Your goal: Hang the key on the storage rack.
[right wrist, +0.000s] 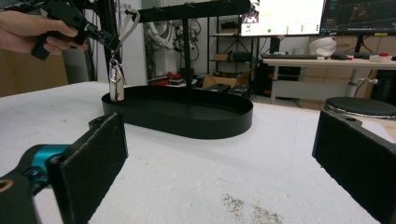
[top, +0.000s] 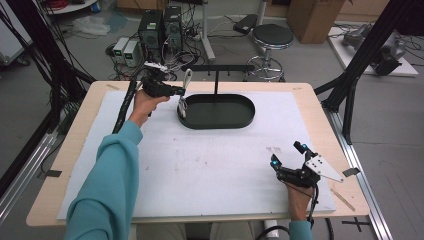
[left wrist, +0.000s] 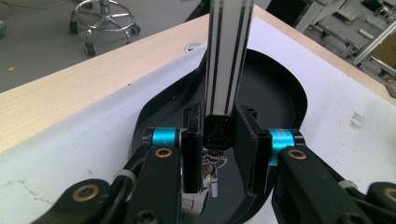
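Strap (left wrist: 229,56) pinched in your left tongs (left wrist: 218,149) over the tray (top: 245,117), not yet hung on the rack (top: 220,67). Right tongs (top: 289,157) rest spread, idle.

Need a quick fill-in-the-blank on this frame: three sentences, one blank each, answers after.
1. The left gripper is shut on a white strap with black ____ along its length.
2. The black tray is ____ in outline.
3. The right gripper rests on the white mat with its jaws ____.

Missing words: stripes; oval; open
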